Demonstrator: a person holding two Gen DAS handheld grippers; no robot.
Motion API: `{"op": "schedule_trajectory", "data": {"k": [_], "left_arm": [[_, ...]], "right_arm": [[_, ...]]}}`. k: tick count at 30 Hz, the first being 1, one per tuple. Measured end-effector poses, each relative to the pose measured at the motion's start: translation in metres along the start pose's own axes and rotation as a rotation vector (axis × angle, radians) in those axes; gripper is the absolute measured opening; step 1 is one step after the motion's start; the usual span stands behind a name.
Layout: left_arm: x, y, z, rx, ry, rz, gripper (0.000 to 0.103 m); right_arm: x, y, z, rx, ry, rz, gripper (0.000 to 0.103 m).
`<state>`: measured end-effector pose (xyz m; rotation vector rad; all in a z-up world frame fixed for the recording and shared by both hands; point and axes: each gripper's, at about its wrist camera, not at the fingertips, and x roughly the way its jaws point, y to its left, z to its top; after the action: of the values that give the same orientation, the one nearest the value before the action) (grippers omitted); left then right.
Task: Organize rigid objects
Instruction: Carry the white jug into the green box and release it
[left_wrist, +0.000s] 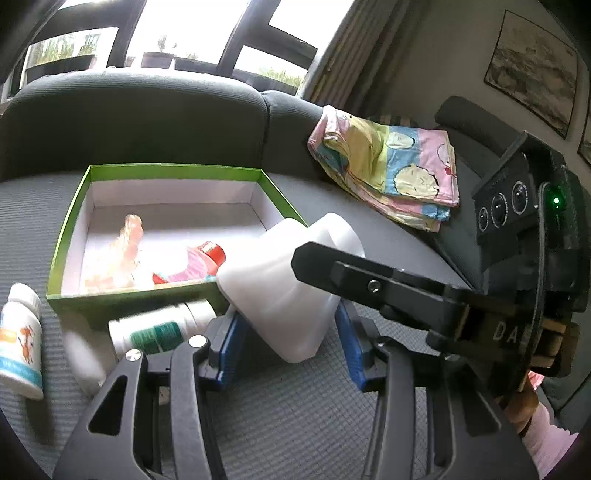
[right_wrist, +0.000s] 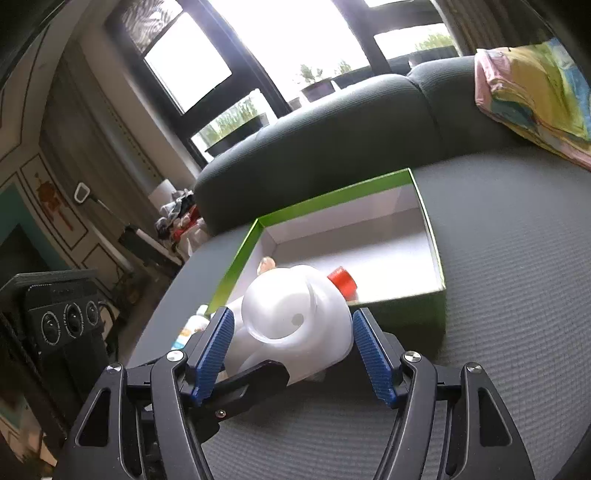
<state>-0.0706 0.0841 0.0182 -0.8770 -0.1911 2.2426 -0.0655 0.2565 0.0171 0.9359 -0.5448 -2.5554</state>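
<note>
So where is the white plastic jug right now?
The white jug is gripped between both grippers, left gripper and right gripper, at the near right corner of the green box in the left wrist view, above the grey couch seat.

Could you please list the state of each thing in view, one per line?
White jug: held off the seat by both grippers.
Left gripper: shut on the jug.
Right gripper: shut on the jug.
Green box: open, partly filled.
Green-label bottle: lying down outside the box.
Orange-label bottle: upright outside the box.
</note>
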Motion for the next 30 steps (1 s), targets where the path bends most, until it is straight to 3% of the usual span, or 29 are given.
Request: {"op": "schedule_trajectory", "data": {"k": [12,19,21,23,24,30], "left_arm": [[0.026,0.03,0.05,-0.018,-0.023,-0.009,0.046],[0.056,0.049,0.058,-0.072,0.026,0.028,0.046],[0.061,0.056,0.058,-0.095,0.036,0.049,0.053],[0.063,0.06,0.058,-0.105,0.043,0.098,0.083],[0.063,0.063,0.058,-0.111,0.045,0.125,0.088],[0.046,0.064,0.056,-0.109,0.014,0.167,0.097]], "right_arm": [[0.032,-0.003,0.045,-0.014,-0.048,-0.028,0.069],[0.063,-0.025,0.053,0.06,0.0,-0.042,0.069],[0.069,-0.028,0.053,0.071,0.014,-0.066,0.069],[0.07,-0.034,0.052,0.104,0.021,-0.058,0.069],[0.067,-0.036,0.051,0.119,0.013,-0.055,0.069],[0.047,-0.041,0.043,0.134,-0.017,-0.064,0.073]]}}
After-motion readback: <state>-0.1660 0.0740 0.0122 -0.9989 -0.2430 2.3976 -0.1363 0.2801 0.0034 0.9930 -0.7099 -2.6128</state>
